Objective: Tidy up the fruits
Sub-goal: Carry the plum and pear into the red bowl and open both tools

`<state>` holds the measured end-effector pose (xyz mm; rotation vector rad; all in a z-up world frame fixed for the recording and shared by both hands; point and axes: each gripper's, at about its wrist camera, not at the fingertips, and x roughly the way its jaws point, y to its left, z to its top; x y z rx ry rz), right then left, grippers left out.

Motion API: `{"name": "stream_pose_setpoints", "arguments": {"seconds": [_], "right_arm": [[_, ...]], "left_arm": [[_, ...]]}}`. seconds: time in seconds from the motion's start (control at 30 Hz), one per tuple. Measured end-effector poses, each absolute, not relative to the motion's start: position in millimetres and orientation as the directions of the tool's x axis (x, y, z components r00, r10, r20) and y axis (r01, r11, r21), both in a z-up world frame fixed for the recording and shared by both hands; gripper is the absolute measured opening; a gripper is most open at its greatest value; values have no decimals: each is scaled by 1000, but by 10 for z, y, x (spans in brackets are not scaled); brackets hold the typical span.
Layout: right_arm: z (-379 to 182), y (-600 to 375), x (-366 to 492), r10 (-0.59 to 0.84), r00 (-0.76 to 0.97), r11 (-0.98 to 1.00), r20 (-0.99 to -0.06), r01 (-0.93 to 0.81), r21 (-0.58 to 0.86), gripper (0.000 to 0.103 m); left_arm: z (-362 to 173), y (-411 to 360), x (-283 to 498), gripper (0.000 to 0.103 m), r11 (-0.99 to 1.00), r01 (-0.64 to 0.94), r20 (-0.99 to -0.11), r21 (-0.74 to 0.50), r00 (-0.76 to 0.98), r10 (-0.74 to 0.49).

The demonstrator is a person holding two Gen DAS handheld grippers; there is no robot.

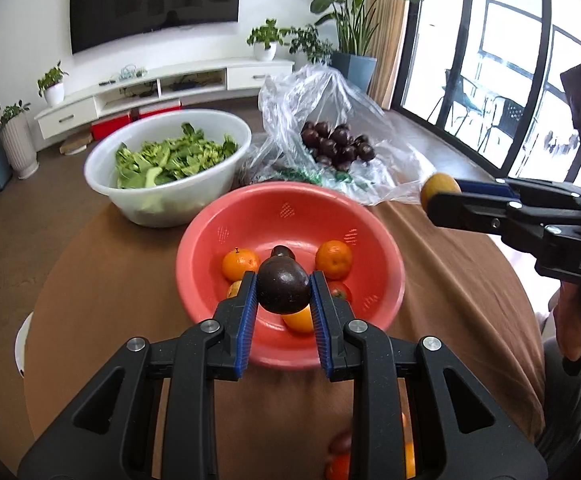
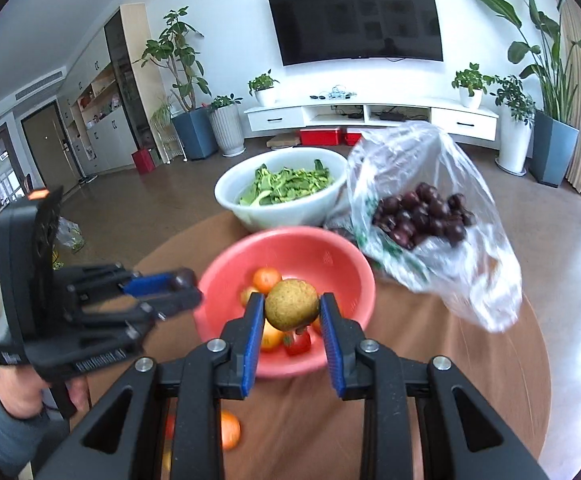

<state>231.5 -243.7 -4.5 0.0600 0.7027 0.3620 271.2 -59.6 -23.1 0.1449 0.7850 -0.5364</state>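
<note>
Nearest you, your left gripper (image 1: 283, 290) clamps a dark, smooth fruit (image 1: 283, 291) and your right gripper (image 2: 291, 307) a rough yellow-brown fruit (image 2: 291, 305), both above the red bowl (image 1: 386, 252). Both likely light, firm, rounded: grip across the middle. Beyond lies the plastic bag (image 1: 370, 120).

text: "das" | on: right gripper (image 1: 440, 192) body | rest cut off

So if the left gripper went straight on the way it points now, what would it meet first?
Most likely the pink bowl, probably the fruit on its floor; the left gripper already holds a dark fruit. Depth is uncertain.
</note>
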Motion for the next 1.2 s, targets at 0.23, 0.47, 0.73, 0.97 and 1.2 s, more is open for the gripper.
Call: {"name": "stream_pose_setpoints", "arguments": {"seconds": [0.23, 0.47, 0.73, 0.97, 1.2], "right_arm": [[-366, -2241, 2731, 328, 650, 939, -685, -301, 165, 30], [-618, -2157, 2891, 304, 614, 945, -728, -291, 149, 30], [-796, -2092, 2985, 278, 583, 949, -763, -291, 123, 31], [-861, -2090, 3008, 265, 577, 952, -773, -285, 113, 31], [-899, -2095, 3000, 260, 574, 953, -777, -284, 110, 31]], "left_arm": [[-575, -706, 3057, 24, 862, 503, -759, -61, 538, -368], [-803, -786, 3196, 24, 856, 513, -782, -66, 506, -364], [-872, -815, 3229, 24, 855, 515, -787, -62, 502, -360], [-869, -835, 3195, 24, 856, 516, -788, -42, 510, -346], [-864, -830, 3175, 25, 857, 514, -785, -38, 515, -344]]}}
